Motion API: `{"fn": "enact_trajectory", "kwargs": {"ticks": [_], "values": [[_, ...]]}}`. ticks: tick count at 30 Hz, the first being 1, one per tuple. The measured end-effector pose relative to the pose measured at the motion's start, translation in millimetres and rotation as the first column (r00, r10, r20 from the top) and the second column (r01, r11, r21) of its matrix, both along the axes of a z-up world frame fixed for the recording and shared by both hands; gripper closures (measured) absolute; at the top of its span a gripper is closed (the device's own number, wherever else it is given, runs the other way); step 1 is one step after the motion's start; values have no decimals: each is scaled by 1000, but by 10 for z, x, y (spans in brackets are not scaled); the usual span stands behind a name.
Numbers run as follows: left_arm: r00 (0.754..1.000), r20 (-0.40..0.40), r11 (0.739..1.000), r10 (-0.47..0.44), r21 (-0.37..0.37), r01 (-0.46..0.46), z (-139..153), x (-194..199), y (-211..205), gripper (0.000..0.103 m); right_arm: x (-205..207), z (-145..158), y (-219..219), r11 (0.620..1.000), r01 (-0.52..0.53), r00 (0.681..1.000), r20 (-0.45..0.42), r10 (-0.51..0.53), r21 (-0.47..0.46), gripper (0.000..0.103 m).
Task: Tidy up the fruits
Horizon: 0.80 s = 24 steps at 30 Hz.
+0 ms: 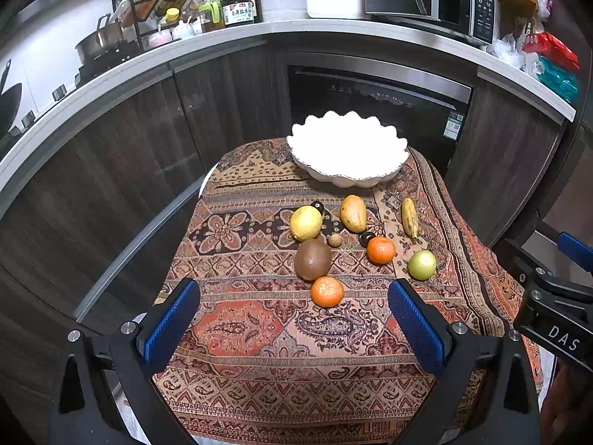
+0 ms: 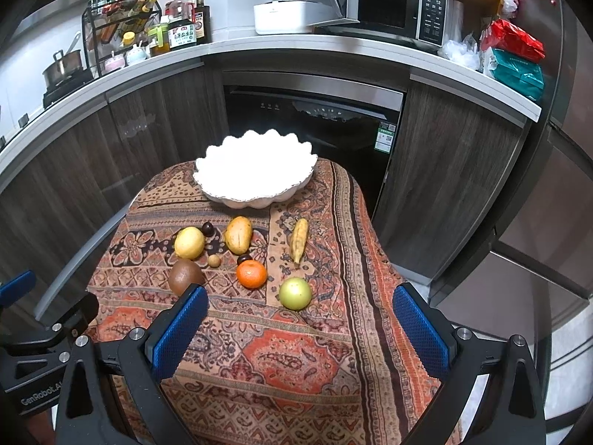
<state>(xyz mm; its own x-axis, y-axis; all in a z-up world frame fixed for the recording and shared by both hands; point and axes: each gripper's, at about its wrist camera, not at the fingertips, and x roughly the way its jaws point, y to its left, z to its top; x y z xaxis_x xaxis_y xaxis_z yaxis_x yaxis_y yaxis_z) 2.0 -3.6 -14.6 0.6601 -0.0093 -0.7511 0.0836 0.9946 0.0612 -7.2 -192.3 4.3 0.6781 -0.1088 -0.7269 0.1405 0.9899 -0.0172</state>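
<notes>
Judging from the layout, no sorting had begun: the white scalloped ceramic bowl (image 1: 348, 150) stood empty at the patterned cloth-covered bench's (image 1: 259, 352) far end, every fruit, including the near orange tangerine (image 1: 327, 291), lying loose before it. Left tongs (image 1: 294, 324) and right tongs (image 2: 300, 328) hovered apart, gripping nothing.

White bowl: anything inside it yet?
No fruit shows in the white bowl; its overexposed interior hides detail. All fruit, like the lemon and mango, lies on the tablecloth.

2 mandarins (image 1: 327, 291) (image 1: 381, 250), 2 dark plums (image 1: 318, 206) (image 1: 367, 238), 1 lemon (image 1: 305, 223), 1 kiwi (image 1: 312, 259), 1 mango (image 1: 353, 213), 1 banana (image 1: 409, 217), 1 green apple (image 1: 422, 264), 1 small brown nut-like fruit (image 1: 335, 240), 1 white bowl (image 1: 348, 176)
</notes>
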Motion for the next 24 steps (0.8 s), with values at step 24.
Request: {"fn": "enact_trajectory", "kwargs": {"ticks": [24], "values": [[1000,-5,1000,-1,-2,1,9,-19,-4,0,-6,-8,3,1000,0,1000,0,0,2,2]]}}
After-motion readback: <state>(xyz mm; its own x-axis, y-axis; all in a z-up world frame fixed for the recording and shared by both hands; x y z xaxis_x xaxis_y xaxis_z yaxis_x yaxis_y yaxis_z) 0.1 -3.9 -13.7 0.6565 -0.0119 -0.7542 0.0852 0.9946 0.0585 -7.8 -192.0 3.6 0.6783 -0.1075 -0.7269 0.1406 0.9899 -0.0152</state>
